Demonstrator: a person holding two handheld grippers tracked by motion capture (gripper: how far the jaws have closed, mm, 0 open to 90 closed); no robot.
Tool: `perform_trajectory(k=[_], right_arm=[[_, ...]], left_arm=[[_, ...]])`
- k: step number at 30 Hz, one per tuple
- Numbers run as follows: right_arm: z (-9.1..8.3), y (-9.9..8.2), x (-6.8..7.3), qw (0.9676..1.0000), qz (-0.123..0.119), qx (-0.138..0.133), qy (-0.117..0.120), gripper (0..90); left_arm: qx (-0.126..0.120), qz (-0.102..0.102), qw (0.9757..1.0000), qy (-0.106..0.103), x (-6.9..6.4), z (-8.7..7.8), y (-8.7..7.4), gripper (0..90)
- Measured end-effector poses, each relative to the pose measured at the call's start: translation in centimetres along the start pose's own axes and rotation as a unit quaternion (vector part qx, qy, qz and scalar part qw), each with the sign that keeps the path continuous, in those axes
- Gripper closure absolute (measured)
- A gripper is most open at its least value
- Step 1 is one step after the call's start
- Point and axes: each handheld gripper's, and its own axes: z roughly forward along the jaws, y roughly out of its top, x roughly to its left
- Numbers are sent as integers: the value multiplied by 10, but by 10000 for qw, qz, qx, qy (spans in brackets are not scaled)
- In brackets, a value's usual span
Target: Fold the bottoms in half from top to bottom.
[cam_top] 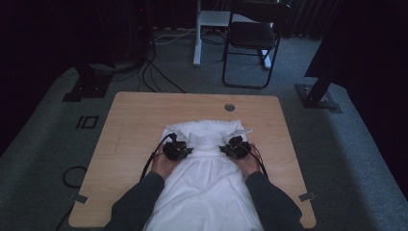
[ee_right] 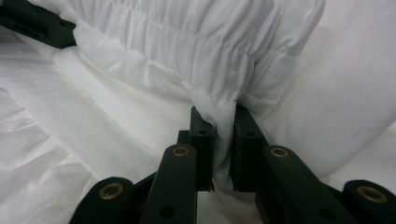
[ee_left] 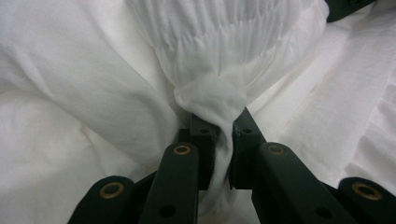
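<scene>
A white garment (cam_top: 207, 168) with a gathered elastic band lies on the wooden table (cam_top: 134, 120), spread from the middle toward the near edge. My left gripper (cam_top: 177, 149) pinches the band's left end; in the left gripper view the fabric (ee_left: 210, 93) bunches between its black jaws, with the gripper (ee_left: 224, 135) shut on it. My right gripper (cam_top: 235, 147) holds the band's right end. In the right gripper view a fold of gathered cloth (ee_right: 219, 107) is squeezed in this gripper (ee_right: 223, 126). Both hands rest on the garment.
A round cable hole (cam_top: 229, 107) sits near the table's far edge. Beyond the table stand a black chair (cam_top: 252, 38) and a white desk leg (cam_top: 197, 33). Cables (cam_top: 154, 72) run over the grey carpet. Dark stand bases (cam_top: 317, 96) flank the far corners.
</scene>
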Motion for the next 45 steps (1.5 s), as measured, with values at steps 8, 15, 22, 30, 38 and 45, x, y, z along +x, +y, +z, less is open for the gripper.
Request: perform_trajectory(k=[8, 15, 22, 30, 38, 45], right_arm=[[30, 39, -31, 9995, 43, 135, -266, 802], [40, 50, -39, 9982, 439, 85, -403, 801], [40, 48, -38, 9979, 504, 1, -415, 800], [21, 60, -37, 9988, 260, -195, -358, 824], [-65, 110, -20, 9920, -98, -1223, -299, 830], [-128, 114, 14, 9878, -545, -1447, -174, 830]], left_arm=[[268, -159, 9984, 481, 31, 27, 36, 830], [310, -341, 9966, 680, 35, 34, 44, 831], [312, -373, 9968, 640, 37, 34, 44, 831], [-219, -770, 9963, 326, 48, 12, 51, 839], [-1384, -589, 9886, 40, 37, -90, 98, 846], [-1436, 153, 9895, -70, -2, -150, 90, 845]])
